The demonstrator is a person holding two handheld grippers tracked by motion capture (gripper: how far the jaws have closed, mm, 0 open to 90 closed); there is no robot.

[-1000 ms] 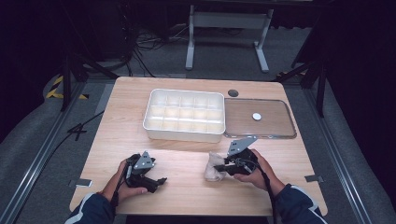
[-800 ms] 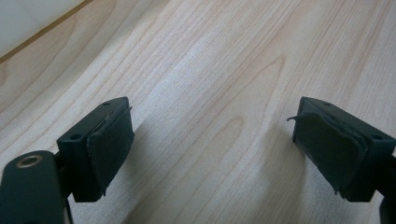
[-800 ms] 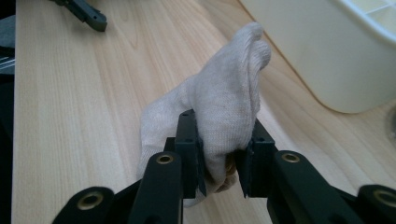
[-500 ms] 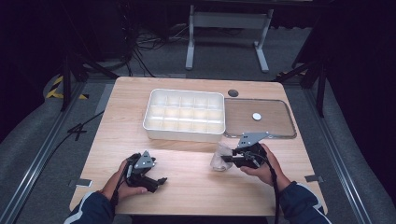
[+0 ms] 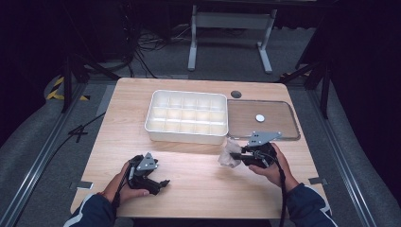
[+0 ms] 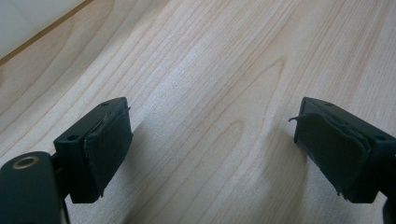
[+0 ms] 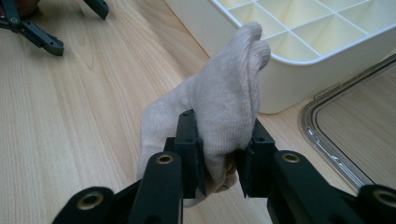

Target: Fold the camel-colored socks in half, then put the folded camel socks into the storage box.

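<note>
A rolled beige sock (image 7: 224,112) is pinched between the jaws of my right gripper (image 7: 219,156), lifted just off the wooden table. In the high view the sock (image 5: 230,153) hangs at the gripper's (image 5: 239,155) left tip, close in front of the white compartment box (image 5: 187,115). My left gripper (image 5: 161,184) rests near the table's front left. Its jaws stand wide apart over bare wood in the left gripper view, with nothing between the pads (image 6: 109,144).
A clear lid (image 5: 265,119) with a white round spot lies flat to the right of the box. A dark round hole (image 5: 236,94) sits near the table's far edge. Floor cables and a metal stand lie beyond the table.
My right gripper has carried the sock up and toward the box's front right corner. The left gripper has stayed put.
</note>
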